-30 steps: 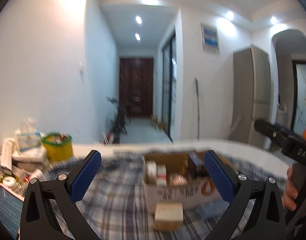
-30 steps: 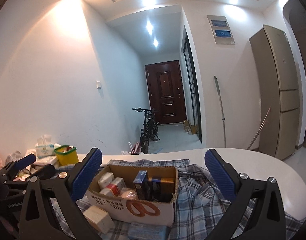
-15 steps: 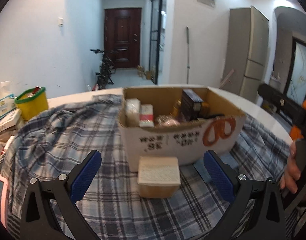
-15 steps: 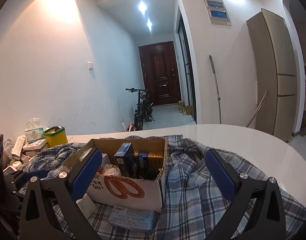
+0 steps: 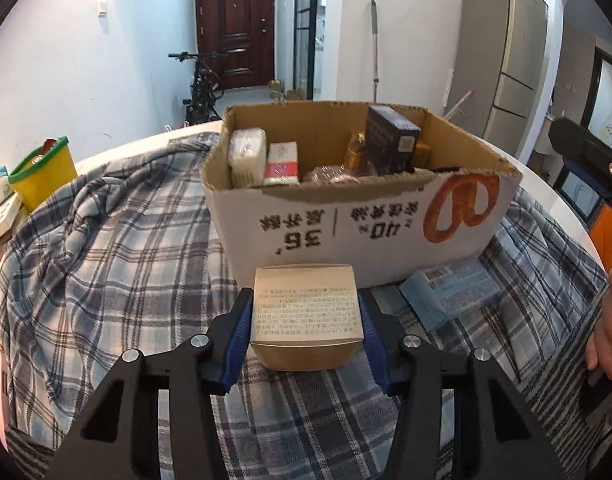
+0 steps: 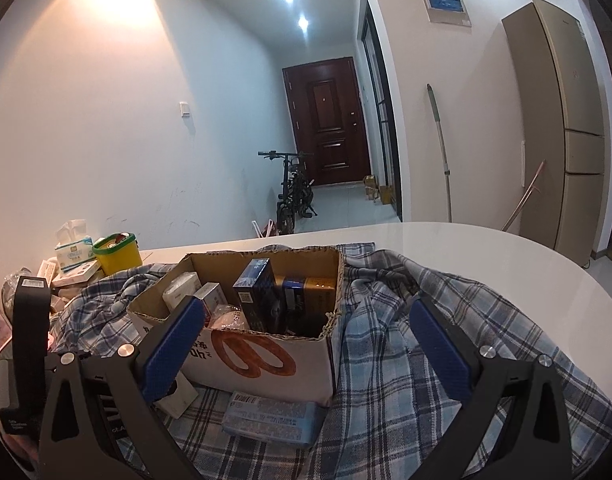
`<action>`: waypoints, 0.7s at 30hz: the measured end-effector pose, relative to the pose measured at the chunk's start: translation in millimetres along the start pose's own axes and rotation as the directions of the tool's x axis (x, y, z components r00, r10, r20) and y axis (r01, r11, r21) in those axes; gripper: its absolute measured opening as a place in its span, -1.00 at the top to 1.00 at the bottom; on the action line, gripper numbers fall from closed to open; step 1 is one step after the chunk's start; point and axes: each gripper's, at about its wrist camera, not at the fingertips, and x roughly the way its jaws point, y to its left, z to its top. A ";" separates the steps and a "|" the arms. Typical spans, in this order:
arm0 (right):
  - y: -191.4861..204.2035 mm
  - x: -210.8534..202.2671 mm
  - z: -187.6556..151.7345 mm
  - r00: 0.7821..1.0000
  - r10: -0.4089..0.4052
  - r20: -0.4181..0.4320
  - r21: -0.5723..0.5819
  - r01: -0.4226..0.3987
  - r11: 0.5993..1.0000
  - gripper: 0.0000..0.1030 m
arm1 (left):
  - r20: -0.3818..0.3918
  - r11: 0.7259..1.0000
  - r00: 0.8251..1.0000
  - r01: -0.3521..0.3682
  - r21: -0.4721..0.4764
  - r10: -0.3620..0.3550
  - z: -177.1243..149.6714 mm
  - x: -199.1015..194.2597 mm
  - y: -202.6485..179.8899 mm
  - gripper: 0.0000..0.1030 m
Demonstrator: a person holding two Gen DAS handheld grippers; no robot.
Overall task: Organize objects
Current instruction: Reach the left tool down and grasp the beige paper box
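- One cardboard box [image 5: 358, 216], open top, torn rim, white printed front with an orange pretzel-ish logo. It sits on a blue-and-white plaid cloth [image 5: 117, 264], soft and rumpled, spread over a glossy white table [image 6: 486, 248].
- Inside I count roughly five packs: a pale wrapped one, a red-and-white one, a tall dark box [image 5: 390, 140], a gold one, plus something in crinkly clear wrap.
- Two items lie outside, right against the box front: a small tan carton [image 5: 308, 316] and a flat light-blue packet [image 5: 450, 292].
- Left gripper [image 5: 306, 344]: blue ribbed pads closed in on both sides of the tan carton, gripping it.
- Right gripper [image 6: 306, 348]: spread wide, nothing held, hovering near the box.
- One yellow tub [image 6: 117, 254] with a green rim at the far left.
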 end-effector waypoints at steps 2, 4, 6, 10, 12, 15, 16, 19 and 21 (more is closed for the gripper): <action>-3.1 2.3 1.3 0.999 0.023 -0.027 0.022 -0.022 1.000 -0.99 | 0.034 1.000 0.999 0.008 0.000 -0.008 -0.4 -7.3 -0.6 -0.02; -6.5 5.9 2.3 0.997 0.050 -0.051 0.060 -0.047 0.997 -0.99 | 0.077 1.000 0.997 0.012 0.011 -0.013 -1.0 -15.8 -3.4 -0.02; -9.7 8.6 2.6 0.995 0.072 -0.068 0.094 -0.065 0.993 -0.99 | 0.126 1.000 0.992 0.008 0.027 -0.012 -1.8 -25.2 -7.0 -0.02; -9.2 10.5 1.2 0.995 0.053 -0.080 0.101 -0.045 0.994 -0.99 | 0.219 0.998 0.976 -0.002 0.061 -0.011 -4.4 -44.2 -14.1 -0.02; -8.1 7.9 2.3 0.996 0.051 -0.076 0.111 -0.043 0.993 -0.99 | 0.257 0.998 0.966 -0.020 0.061 0.003 -4.2 -53.5 -16.8 -0.02; -2.8 1.7 6.5 0.995 0.070 -0.069 0.126 -0.061 0.990 -0.99 | 0.338 0.998 0.939 -0.064 0.016 0.054 -5.0 -69.9 -11.3 -0.02; -0.7 -1.4 7.5 0.995 0.078 -0.067 0.132 -0.068 0.989 -0.99 | 0.377 0.997 0.923 -0.070 -0.015 0.071 -5.4 -78.5 -6.2 -0.02; 10.8 -7.9 9.9 0.993 0.084 -0.078 0.122 -0.074 0.990 -0.99 | 0.454 0.993 0.884 -0.091 -0.072 0.114 -9.3 -95.5 6.4 -0.02; 19.6 -9.8 9.0 0.993 0.085 -0.083 0.099 -0.076 0.992 -0.99 | 0.482 0.991 0.866 -0.109 -0.080 0.134 -10.7 -102.2 8.6 -0.02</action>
